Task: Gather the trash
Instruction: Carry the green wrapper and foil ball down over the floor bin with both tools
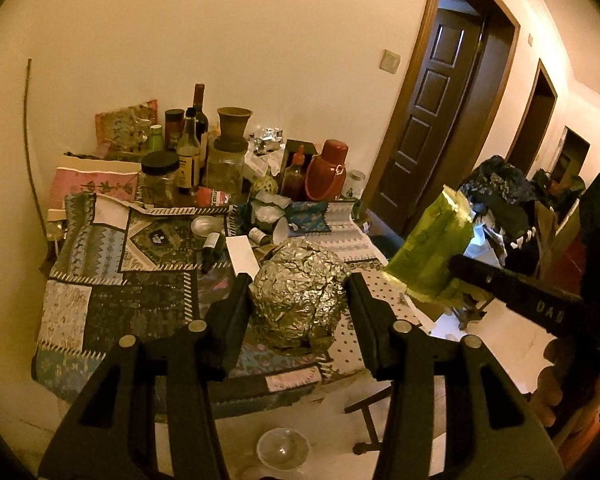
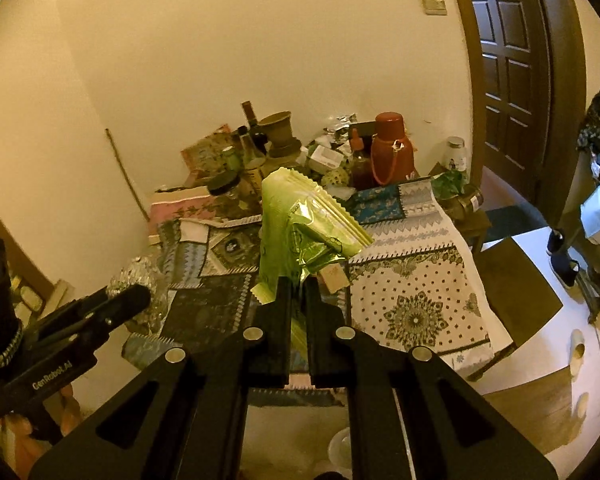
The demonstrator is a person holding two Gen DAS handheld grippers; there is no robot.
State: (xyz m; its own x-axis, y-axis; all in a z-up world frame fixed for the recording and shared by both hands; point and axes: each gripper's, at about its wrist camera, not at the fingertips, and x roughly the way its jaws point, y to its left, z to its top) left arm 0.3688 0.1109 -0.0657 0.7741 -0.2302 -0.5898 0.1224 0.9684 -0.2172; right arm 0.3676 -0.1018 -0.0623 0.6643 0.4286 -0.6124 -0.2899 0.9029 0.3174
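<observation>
crumpled foil ball [image 1: 298, 294] sits low in the middle of the left wrist view, clamped between the two black fingers [image 1: 236, 308] of the left gripper [image 1: 298, 300], whose jaws stand about as wide as the ball and press on both its sides; whether the ball rests on the cloth or hangs just above it, i cannot tell. under it spreads the patchwork tablecloth [image 1: 100, 280], dark and zigzag-edged on the left of the frame, pale and dotted toward the right. at the right of that same view the right gripper [image 1: 460, 270] reaches in, carrying a green wrapper [image 1: 432, 252] that stands up tilted. from the right wrist view the green wrapper [image 2: 300, 236] fills the centre of the frame, its crimped edge fanning toward the upper right, its lower end pinched in the right gripper [image 2: 298, 292], whose jaws are nearly closed with only the thin film between them. the left gripper [image 2: 128, 300] shows at the lower left of that frame with a bit of the foil ball [image 2: 136, 276] glinting just above it. at the back of the table, against the cream wall [image 1: 220, 40], stand a red thermos [image 1: 326, 170], a dark wine bottle [image 1: 199, 108], a black-lidded jar [image 1: 160, 180] and a clay pot [image 1: 233, 124] on top of a glass jar. a white paper strip [image 1: 242, 258] lies on the cloth just left of the ball. a dark panelled door [image 1: 432, 108] stands open at the upper right, and a clear plastic bowl [image 1: 282, 448] lies on the floor at the bottom centre.
</observation>
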